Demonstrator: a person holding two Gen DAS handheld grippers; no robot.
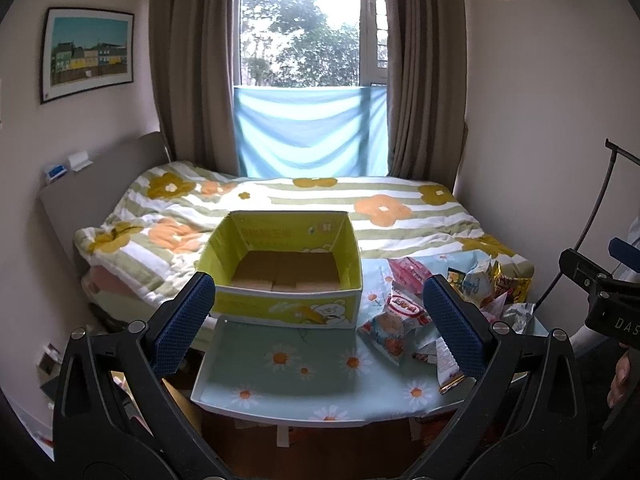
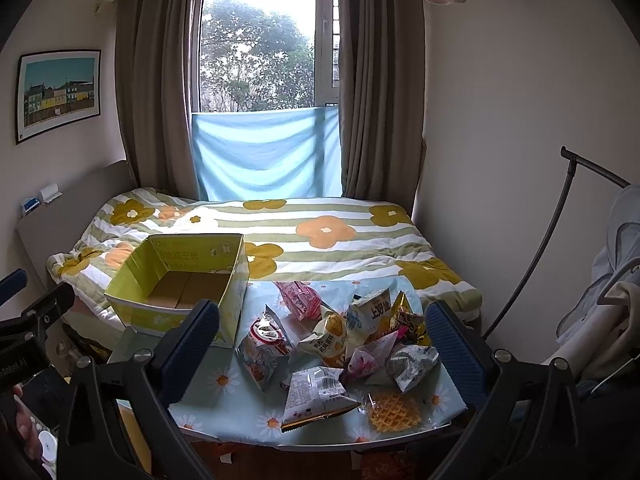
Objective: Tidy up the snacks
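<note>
Snack pile (image 2: pixel 344 344) sits on the right half of the small table (image 2: pixel 224 404), loose heap of foil and plastic packets, all touching or overlapping. Near edge of the heap: silver-white packet (image 2: pixel 316 398) and a clear-wrapped waffle (image 2: pixel 394 412), side by side. Far end: pink packet (image 2: pixel 298 298). Left side of the heap: red-and-white packet (image 2: pixel 262 344), just beside the box.

Yellow-green cardboard box (image 1: pixel 284 268) on the left far part of the table, top open, bare brown cardboard floor visible, nothing in it. Box and heap are near each other, not overlapping as far as I can tell.

Left gripper (image 1: pixel 320 320): jaws wide open, holding nothing, hovering at the near table edge facing the box. Right gripper (image 2: pixel 324 356): jaws wide open, holding nothing, hovering at the near edge, the heap in view between its fingers.

Table has a pale blue daisy cloth. Beyond it: bed (image 2: pixel 320 236) with striped flower quilt, then window (image 2: pixel 256 48) with brown curtains and a blue cloth across its lower part. Framed picture (image 1: pixel 86 54) on the left wall
</note>
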